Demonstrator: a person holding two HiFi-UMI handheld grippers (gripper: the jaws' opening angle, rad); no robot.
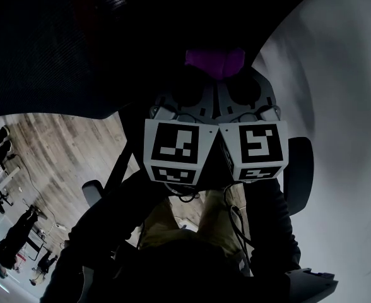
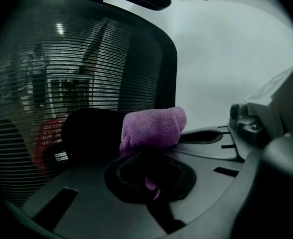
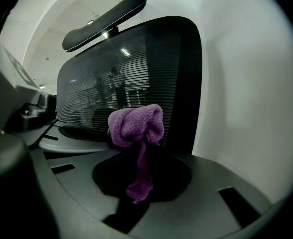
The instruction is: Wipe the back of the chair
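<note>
The chair's black mesh back (image 1: 59,49) fills the upper left of the head view. It stands straight ahead in the left gripper view (image 2: 86,59) and in the right gripper view (image 3: 151,63). A purple cloth (image 1: 214,62) is bunched at the tips of both grippers, close to the mesh. My left gripper (image 1: 185,96) and right gripper (image 1: 245,93) are pressed side by side. The left gripper (image 2: 146,153) is shut, with the cloth (image 2: 151,128) rolled just above its jaws. The right gripper (image 3: 139,148) is shut on the cloth (image 3: 136,123), whose tail hangs down into the jaws.
The chair's curved headrest (image 3: 106,19) sits above the mesh. A white wall (image 1: 343,93) runs along the right. Wooden floor (image 1: 53,156) shows at the left, with people (image 1: 15,232) standing far off. My own legs (image 1: 198,219) are below the grippers.
</note>
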